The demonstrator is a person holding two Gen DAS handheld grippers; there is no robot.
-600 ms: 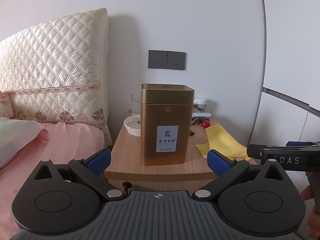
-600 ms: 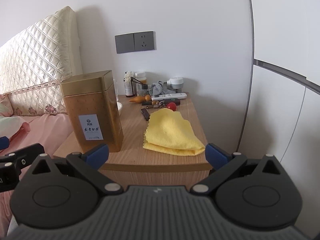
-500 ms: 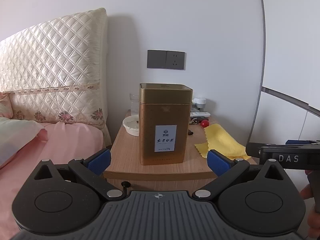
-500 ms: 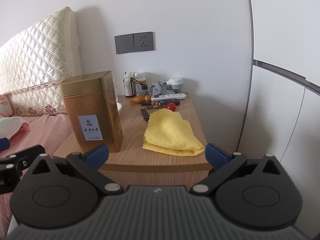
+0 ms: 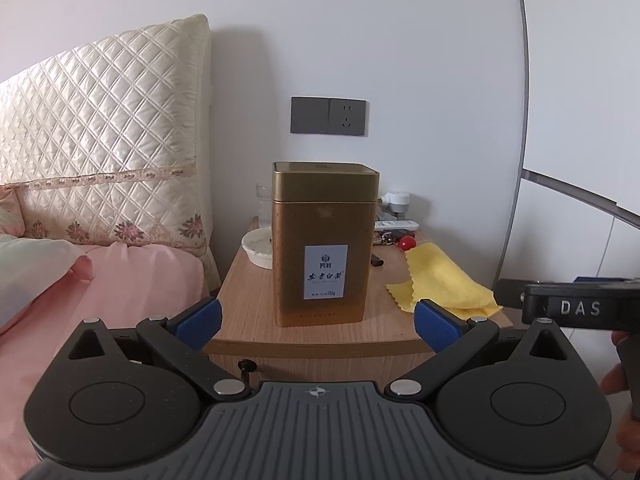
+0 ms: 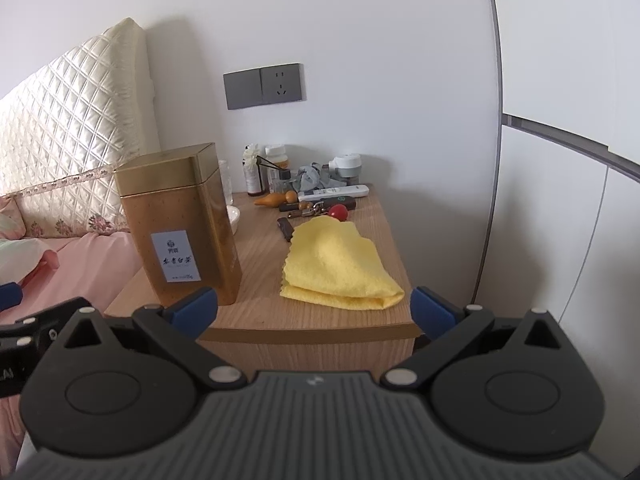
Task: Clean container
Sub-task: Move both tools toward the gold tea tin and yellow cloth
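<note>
A tall gold tea tin (image 5: 323, 242) with a white label stands upright, lid on, near the front of a wooden nightstand (image 5: 248, 292). It also shows in the right wrist view (image 6: 180, 226). A folded yellow cloth (image 6: 338, 266) lies to the tin's right; it shows in the left wrist view too (image 5: 442, 278). My left gripper (image 5: 318, 324) is open and empty, in front of the nightstand, facing the tin. My right gripper (image 6: 314, 308) is open and empty, facing the cloth and short of the nightstand edge.
A white dish (image 5: 258, 246) and a glass sit behind the tin. Bottles, a remote (image 6: 334, 192), keys, a red ball (image 6: 338, 212) and a plug-in device crowd the back. A bed with pink sheets (image 5: 120, 280) is left; white cabinet doors (image 6: 560, 200) are right.
Both views have shifted slightly; the left gripper drifted a little so the tin sits more central. Both grippers stay open and nothing on the nightstand has moved.
</note>
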